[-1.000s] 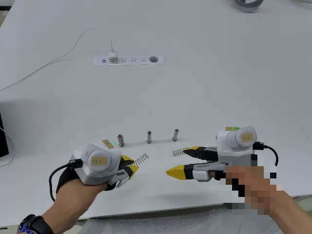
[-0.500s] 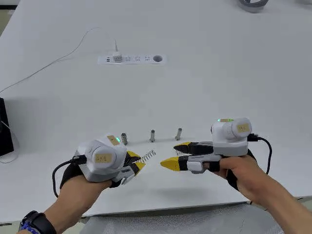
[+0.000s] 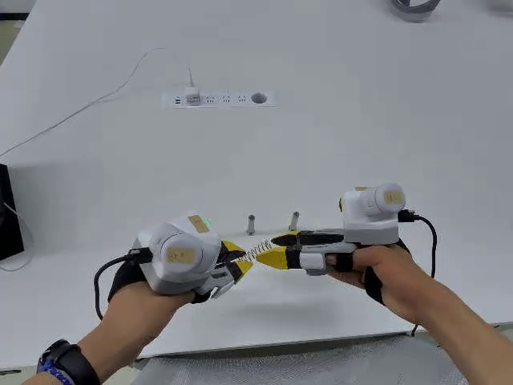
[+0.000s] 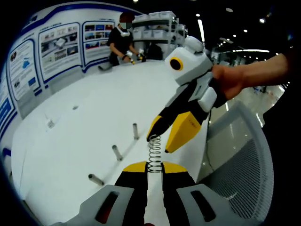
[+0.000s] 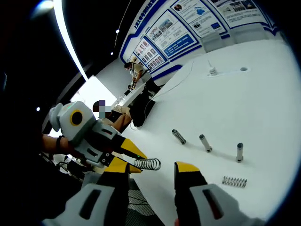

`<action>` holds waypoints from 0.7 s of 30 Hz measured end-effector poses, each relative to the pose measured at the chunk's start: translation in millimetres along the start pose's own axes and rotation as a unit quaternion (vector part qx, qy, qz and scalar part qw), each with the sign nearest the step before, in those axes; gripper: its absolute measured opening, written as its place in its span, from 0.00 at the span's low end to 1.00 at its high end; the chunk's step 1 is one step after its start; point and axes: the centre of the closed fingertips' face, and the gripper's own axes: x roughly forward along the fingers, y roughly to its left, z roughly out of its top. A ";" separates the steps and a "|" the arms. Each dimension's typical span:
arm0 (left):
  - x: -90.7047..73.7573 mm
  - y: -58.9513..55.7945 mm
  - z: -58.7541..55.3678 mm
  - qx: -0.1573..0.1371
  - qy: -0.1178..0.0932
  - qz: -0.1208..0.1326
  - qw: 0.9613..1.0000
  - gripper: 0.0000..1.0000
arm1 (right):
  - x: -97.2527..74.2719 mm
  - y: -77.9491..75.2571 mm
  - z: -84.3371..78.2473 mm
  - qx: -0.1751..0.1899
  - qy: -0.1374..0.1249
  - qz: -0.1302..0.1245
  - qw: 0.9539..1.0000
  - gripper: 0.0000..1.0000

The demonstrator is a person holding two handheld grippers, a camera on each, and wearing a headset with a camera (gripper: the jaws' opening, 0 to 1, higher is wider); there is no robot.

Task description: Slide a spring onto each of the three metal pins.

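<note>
My left gripper point(image 3: 240, 264) point(image 4: 148, 167) is shut on one end of a small coil spring point(image 3: 255, 252) point(image 4: 154, 151) point(image 5: 147, 164), held above the white table point(image 3: 345, 120). The right gripper point(image 3: 269, 249) point(image 5: 150, 175) is open, and its jaws flank the spring's free end. Just behind them stand two bare metal pins point(image 3: 251, 224) point(image 3: 294, 220). In the right gripper view a third pin point(image 5: 178, 136) carries a spring, beside the bare pins point(image 5: 205, 142) point(image 5: 239, 152). A loose spring point(image 5: 234, 181) lies on the table near the right gripper.
A white power strip point(image 3: 216, 99) with a cable lies at the back of the table. A black object point(image 3: 6, 212) stands at the left edge. A grey roll point(image 3: 413, 6) sits at the far right corner. Grey mesh point(image 3: 321, 365) runs below the table's front edge.
Both grippers have closed in on each other. The right gripper moved left and now brackets the free end of the spring, which the left gripper carried to the right.
</note>
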 end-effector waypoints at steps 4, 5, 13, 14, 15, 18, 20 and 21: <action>0.3 -4.3 4.9 0.007 -0.004 -0.006 1.000 0.10 | 0.8 1.5 0.2 0.008 0.003 0.007 1.000 0.34; 0.5 -4.9 5.5 0.009 -0.004 -0.007 1.000 0.10 | 1.1 1.6 -0.2 0.009 0.004 0.008 1.000 0.33; 1.4 -8.2 5.3 0.021 -0.001 -0.016 1.000 0.10 | 0.8 8.9 1.4 0.020 0.007 0.026 0.999 0.22; 1.3 -8.4 5.0 0.023 0.000 -0.017 1.000 0.10 | 0.3 9.8 1.9 0.020 0.006 0.027 0.999 0.20; 1.4 -8.6 4.8 0.024 0.000 -0.018 1.000 0.10 | 0.2 9.9 1.9 0.020 0.006 0.029 0.999 0.18; 2.3 -9.2 3.6 0.029 0.003 -0.021 0.999 0.10 | -0.2 11.5 2.6 0.020 0.009 0.032 0.999 0.16; 2.9 -9.6 3.9 0.031 0.003 -0.023 0.999 0.10 | -0.3 13.1 3.1 0.017 0.010 0.035 0.999 0.14; 3.2 -9.6 4.3 0.032 0.003 -0.024 0.999 0.10 | -0.2 14.3 3.6 0.017 0.011 0.036 0.999 0.14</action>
